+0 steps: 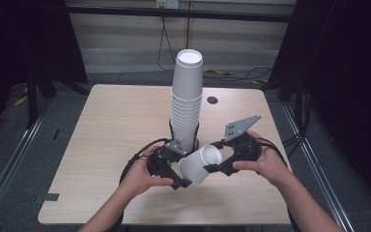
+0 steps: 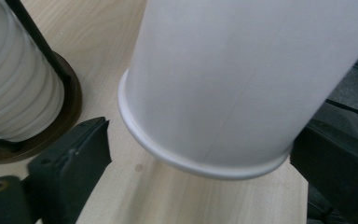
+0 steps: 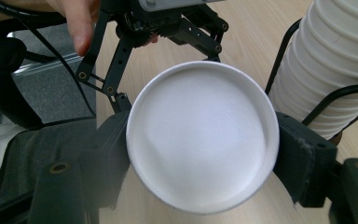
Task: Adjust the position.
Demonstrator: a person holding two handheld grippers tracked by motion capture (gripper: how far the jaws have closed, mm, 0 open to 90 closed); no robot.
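Note:
A single white paper cup point(image 1: 200, 165) lies tilted between my two grippers, just in front of a tall stack of white cups point(image 1: 187, 101). My right gripper point(image 1: 216, 162) is shut on the cup's mouth end; the right gripper view looks into the cup point(image 3: 203, 135), whose rim both jaws press. My left gripper point(image 1: 182, 174) stands open around the cup's narrow base end. In the left gripper view the cup point(image 2: 242, 84) has a gap beside the left jaw.
The stack point(image 3: 340, 60) stands in a black wire holder with a round dark base point(image 2: 70, 116), near the middle of the wooden table point(image 1: 116, 125). A small round hole point(image 1: 212, 100) sits in the tabletop at the back right. Cables lie on the floor behind.

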